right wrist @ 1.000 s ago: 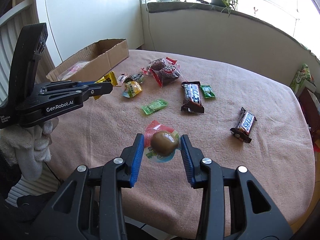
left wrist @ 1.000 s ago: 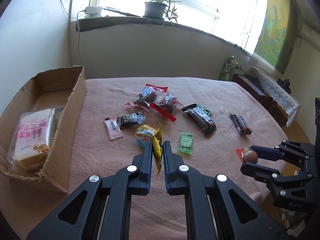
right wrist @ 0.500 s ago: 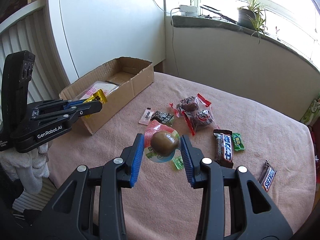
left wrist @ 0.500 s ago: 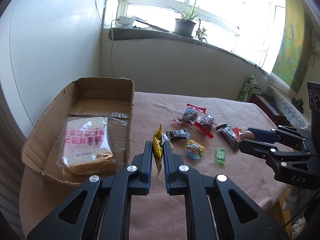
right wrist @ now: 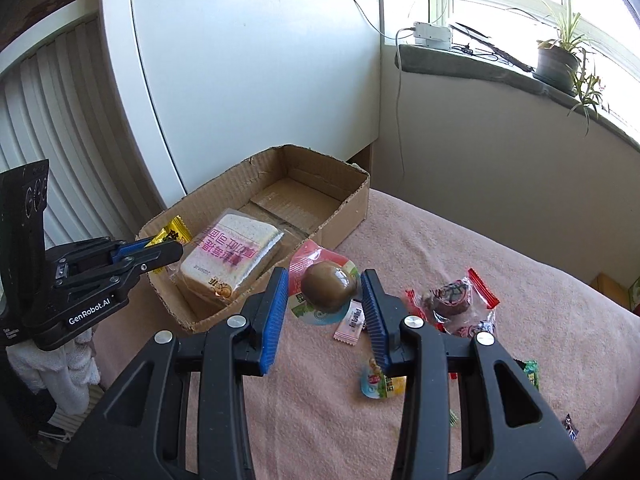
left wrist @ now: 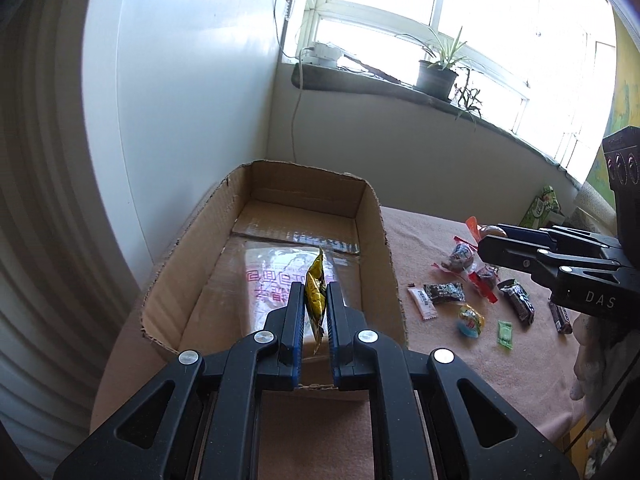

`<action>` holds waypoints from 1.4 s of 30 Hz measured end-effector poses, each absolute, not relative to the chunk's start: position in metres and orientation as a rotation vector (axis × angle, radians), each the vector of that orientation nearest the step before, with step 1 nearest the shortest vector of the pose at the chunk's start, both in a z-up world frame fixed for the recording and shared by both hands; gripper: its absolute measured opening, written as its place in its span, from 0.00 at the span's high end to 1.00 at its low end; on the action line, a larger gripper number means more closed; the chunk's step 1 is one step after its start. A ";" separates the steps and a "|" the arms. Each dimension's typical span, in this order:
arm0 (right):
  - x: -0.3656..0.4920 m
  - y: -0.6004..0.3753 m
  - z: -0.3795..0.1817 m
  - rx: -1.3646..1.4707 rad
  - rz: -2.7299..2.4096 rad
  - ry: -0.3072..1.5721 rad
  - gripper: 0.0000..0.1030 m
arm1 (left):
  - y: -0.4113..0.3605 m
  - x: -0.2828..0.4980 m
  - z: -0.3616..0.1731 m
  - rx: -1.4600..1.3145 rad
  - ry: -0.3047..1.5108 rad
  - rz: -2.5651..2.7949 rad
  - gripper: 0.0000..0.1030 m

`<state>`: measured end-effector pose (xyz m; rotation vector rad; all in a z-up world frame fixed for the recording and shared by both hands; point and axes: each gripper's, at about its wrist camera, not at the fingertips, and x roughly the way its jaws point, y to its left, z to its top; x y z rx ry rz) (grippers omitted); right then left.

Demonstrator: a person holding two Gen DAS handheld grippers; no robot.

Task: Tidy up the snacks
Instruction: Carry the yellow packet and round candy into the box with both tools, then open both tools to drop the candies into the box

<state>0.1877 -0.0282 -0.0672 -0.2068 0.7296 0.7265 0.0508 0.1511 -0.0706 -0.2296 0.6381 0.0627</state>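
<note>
one cardboard box (right wrist: 344, 204) sits on the pink tabletop (right wrist: 460, 248) with one bread pack (right wrist: 228, 256) inside. about nine small snacks (left wrist: 470, 318) lie loose beside it. the left gripper (left wrist: 316, 304) tilts down over the box, fingers pinched tight on one yellow snack (left wrist: 314, 296). the right gripper (right wrist: 324, 292) holds one brown egg pack (right wrist: 326, 284) between part-open fingers, just beside the box. both have moved from the snacks toward the box.

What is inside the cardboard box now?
Inside the cardboard box lies one wrapped bread pack with pink print. The far half shows bare cardboard. What is under the pack cannot be seen.
</note>
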 end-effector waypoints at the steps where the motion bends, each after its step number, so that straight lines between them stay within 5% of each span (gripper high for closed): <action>1: 0.191 -0.023 -0.068 -0.209 0.732 0.731 0.62 | 0.155 0.051 -0.071 -0.234 0.639 0.070 0.91; 26: 0.242 0.065 -0.099 -0.262 0.814 0.805 0.61 | 0.189 0.059 -0.081 -0.293 0.656 0.130 0.91; 31: 0.241 0.070 -0.101 -0.270 0.832 0.807 0.60 | 0.189 0.059 -0.080 -0.299 0.654 0.133 0.85; 34: 0.239 0.072 -0.099 -0.284 0.830 0.793 0.56 | 0.189 0.059 -0.080 -0.300 0.655 0.136 0.77; 36: 0.237 0.072 -0.097 -0.284 0.828 0.786 0.39 | 0.189 0.057 -0.080 -0.304 0.652 0.144 0.57; 39: 0.234 0.070 -0.093 -0.285 0.819 0.762 0.21 | 0.190 0.055 -0.078 -0.308 0.645 0.145 0.55; 42: 0.232 0.069 -0.090 -0.287 0.818 0.756 0.16 | 0.191 0.055 -0.078 -0.308 0.645 0.151 0.48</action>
